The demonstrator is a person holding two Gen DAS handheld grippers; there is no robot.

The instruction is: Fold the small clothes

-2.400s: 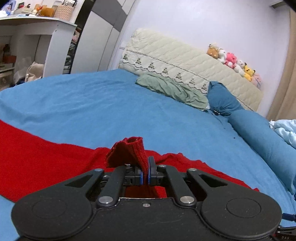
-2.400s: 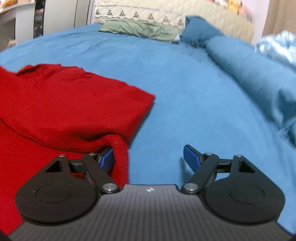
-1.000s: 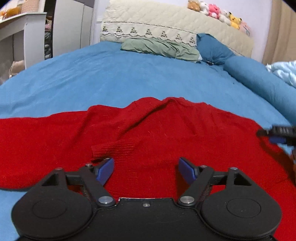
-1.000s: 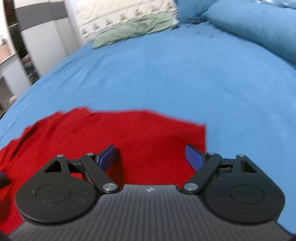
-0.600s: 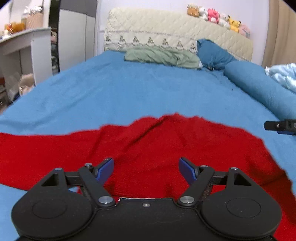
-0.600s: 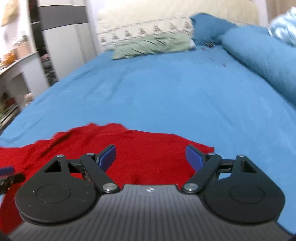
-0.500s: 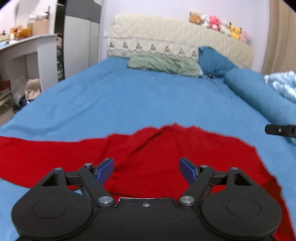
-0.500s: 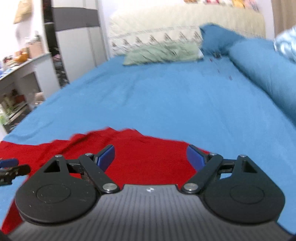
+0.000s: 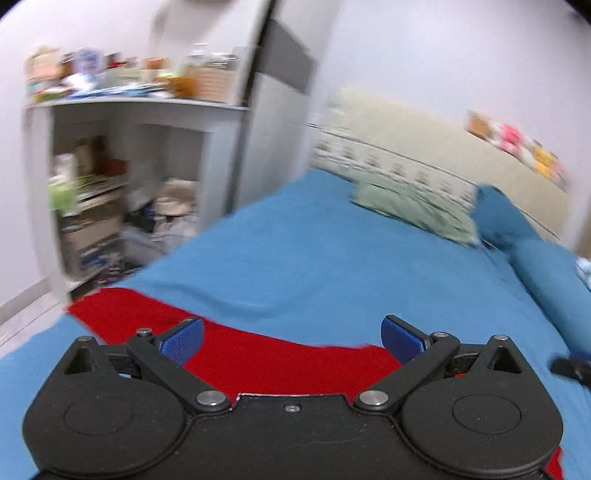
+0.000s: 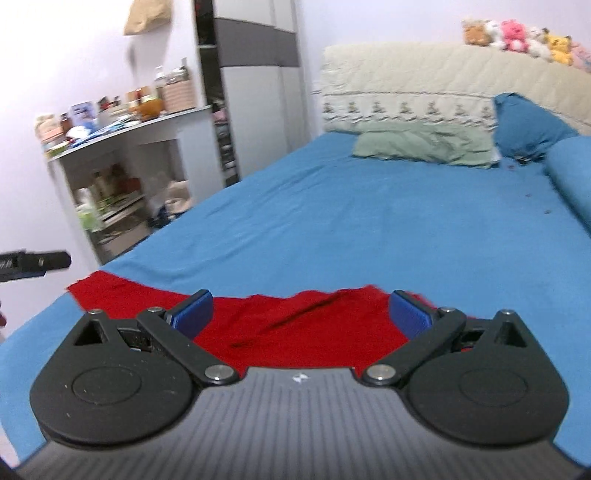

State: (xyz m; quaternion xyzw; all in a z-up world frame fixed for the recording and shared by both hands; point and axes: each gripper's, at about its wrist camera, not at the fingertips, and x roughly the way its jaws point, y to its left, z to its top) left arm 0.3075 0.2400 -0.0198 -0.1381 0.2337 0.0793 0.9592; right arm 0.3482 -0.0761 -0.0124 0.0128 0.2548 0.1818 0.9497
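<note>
Red knit garment (image 10: 295,328) lies flat on the blue bedsheet (image 10: 369,229), near the foot end, well apart from the green pillow (image 10: 424,146) at the quilted headboard (image 10: 424,74). Left gripper (image 9: 291,338) is spread wide, blue pads apart, nothing between them, held over the garment's near edge; view blurred. Right gripper (image 10: 301,312) likewise spread, empty, above the garment, a dark crease in the cloth between its pads. One red corner reaches toward the sheet's left edge, on the side of the white shelf unit (image 10: 129,155). Plush toys (image 10: 517,35) sit atop the headboard.
</note>
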